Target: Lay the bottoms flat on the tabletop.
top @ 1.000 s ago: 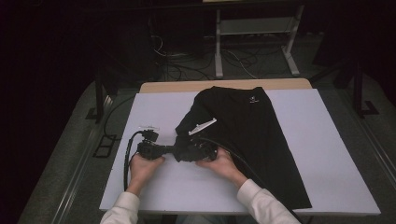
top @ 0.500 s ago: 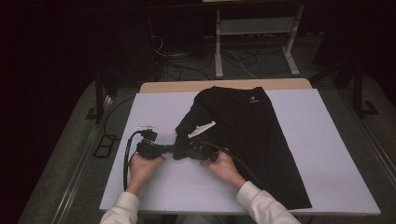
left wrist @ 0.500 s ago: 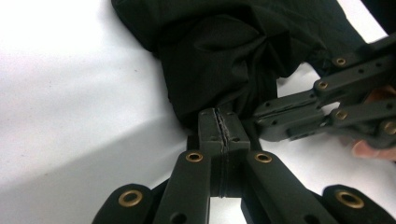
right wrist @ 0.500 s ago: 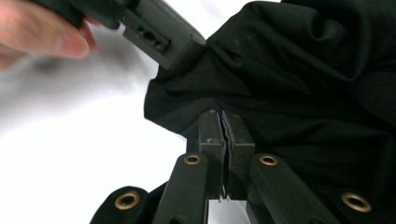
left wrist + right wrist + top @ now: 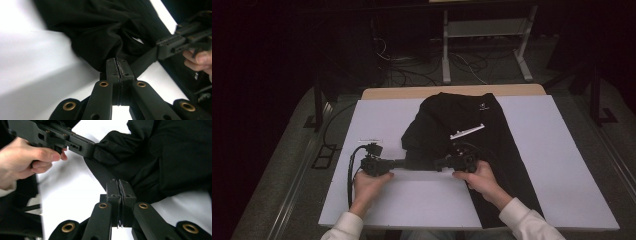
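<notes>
Right gripper [image 5: 443, 163] has just clamped the garment [image 5: 462, 125] hem beside the left gripper [image 5: 404, 162] (also clamped on it), garment at table [image 5: 562, 165] centre, fold toward 12 o'clock ready.

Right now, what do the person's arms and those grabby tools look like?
Each gripper is black: the left gripper and the right gripper have two flat black jaws on black bars with brass-coloured rivets. A black cable loops from the left one. The person wears white sleeves with ribbed cuffs.
</notes>
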Available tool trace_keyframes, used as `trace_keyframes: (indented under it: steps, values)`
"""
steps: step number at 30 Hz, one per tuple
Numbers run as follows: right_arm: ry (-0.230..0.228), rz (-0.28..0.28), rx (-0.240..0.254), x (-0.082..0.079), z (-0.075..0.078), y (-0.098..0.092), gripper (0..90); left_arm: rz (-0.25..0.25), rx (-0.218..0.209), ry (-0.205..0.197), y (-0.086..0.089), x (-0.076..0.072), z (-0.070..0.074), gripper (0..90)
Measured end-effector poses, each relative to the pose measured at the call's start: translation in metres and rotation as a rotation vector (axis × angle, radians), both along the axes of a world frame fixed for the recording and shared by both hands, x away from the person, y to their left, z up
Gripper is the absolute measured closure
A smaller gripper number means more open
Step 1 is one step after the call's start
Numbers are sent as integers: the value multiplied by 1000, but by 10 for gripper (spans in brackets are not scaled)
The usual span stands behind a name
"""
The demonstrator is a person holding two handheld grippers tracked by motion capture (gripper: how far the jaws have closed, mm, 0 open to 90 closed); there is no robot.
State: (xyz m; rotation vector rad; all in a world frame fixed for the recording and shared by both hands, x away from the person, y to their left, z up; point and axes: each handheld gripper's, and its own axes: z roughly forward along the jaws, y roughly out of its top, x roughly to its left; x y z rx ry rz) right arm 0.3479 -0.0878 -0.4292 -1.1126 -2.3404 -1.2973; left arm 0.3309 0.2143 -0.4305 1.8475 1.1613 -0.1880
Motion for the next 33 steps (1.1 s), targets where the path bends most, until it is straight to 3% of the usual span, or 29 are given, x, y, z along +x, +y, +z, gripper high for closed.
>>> trace_keyframes:
  steps: [3,4,7,8,9,10,13,14,20,27,30,33]
  values:
    - [46,0,43,-7,3,-13,868,-20,-36,-39,-9,-9,6,886]
    - [52,-15,72,-10,7,-20,868,-18,-42,-57,-12,-11,9,840]
    - [43,-37,96,-9,11,-28,868,-28,-52,-77,-20,-8,13,797]
    - [42,-49,110,-7,13,-32,868,-22,-53,-80,-21,-6,13,761]
    - [43,-79,122,0,15,-39,868,-9,-54,-84,-23,-5,13,669]
    - [43,-79,122,0,15,-39,868,1,-54,-86,-24,-3,12,669]
    - [65,-129,146,14,13,-51,868,23,-24,-99,-27,2,12,570]
    - [105,-157,181,25,8,-57,868,28,-15,-106,-28,4,12,524]
    - [135,-213,193,42,2,-66,868,25,25,-142,-33,9,12,487]
    - [162,-249,221,49,-1,-73,868,28,180,-182,-44,12,6,456]
    - [159,-251,223,49,0,-74,868,22,276,-219,-54,15,1,452]
    - [167,-251,223,50,-2,-74,868,22,312,-248,-63,21,-2,499]
